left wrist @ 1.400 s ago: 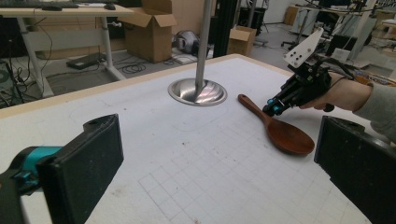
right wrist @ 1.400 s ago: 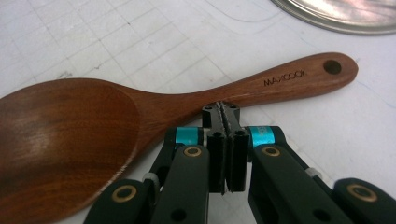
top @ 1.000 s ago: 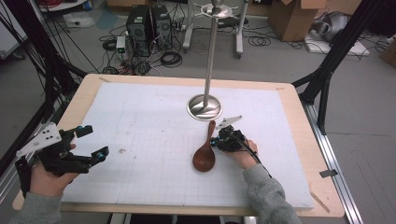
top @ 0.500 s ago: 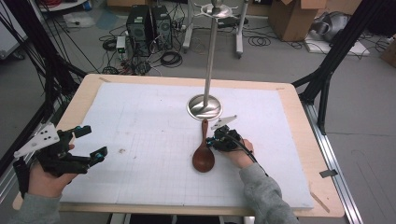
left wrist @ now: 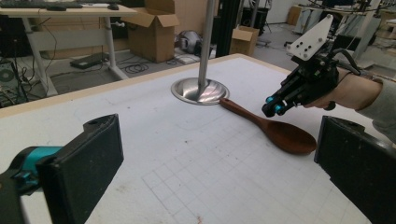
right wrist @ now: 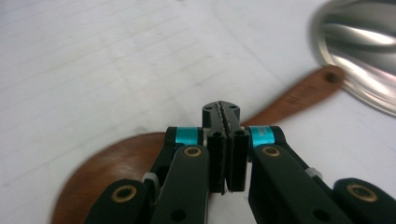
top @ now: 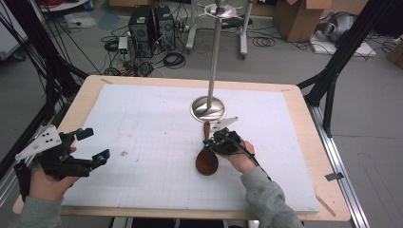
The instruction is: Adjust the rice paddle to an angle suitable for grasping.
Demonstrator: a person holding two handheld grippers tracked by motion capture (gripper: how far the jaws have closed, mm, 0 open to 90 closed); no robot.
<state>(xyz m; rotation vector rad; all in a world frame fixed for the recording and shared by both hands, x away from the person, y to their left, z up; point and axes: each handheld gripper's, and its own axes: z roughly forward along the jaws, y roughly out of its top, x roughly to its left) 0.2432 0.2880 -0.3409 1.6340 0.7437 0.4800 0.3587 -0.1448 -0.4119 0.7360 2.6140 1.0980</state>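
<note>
Right claw (top: 212, 142) clenched empty over spoon (top: 207, 160), left claw (top: 90, 145) released near table edge (top: 76, 107)

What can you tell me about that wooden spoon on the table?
The wooden spoon is dark reddish-brown, seemingly one polished piece: a broad oval bowl and a flat handle with a small hole near its end. It lies flat on the white gridded mat, its handle end pointing at the metal stand's round base; whether they touch is unclear. The right tongs, shut with nothing between them, hover over its handle.

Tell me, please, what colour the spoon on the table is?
The spoon is a dark reddish-brown wood, best seen in the left gripper view.
</note>
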